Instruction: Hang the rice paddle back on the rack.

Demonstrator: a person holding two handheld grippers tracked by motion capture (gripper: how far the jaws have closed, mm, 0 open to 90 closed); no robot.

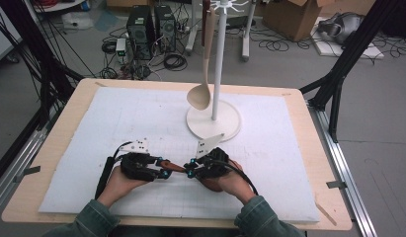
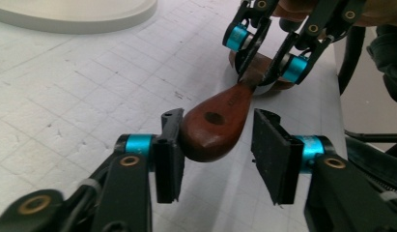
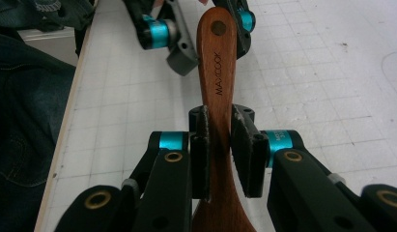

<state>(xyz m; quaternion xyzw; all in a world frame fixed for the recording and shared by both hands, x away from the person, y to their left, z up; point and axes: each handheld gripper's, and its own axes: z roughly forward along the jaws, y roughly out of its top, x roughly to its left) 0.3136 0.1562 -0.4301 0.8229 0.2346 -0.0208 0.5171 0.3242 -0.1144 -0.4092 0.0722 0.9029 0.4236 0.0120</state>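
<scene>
The right hand-held gripper [image 3: 219, 145] pinches the spoon [image 3: 217, 72]; its handle points at the half-open, empty left hand-held gripper [image 2: 215, 145].

- My left gripper [image 1: 163, 174] points right, toward my other hand; one pad touches the handle end between its jaws, the other stands just off it.
- My right gripper [image 1: 189, 171] points left, jaws clamped.
- Both forearms come in from the bottom edge, the grippers tip to tip.
</scene>
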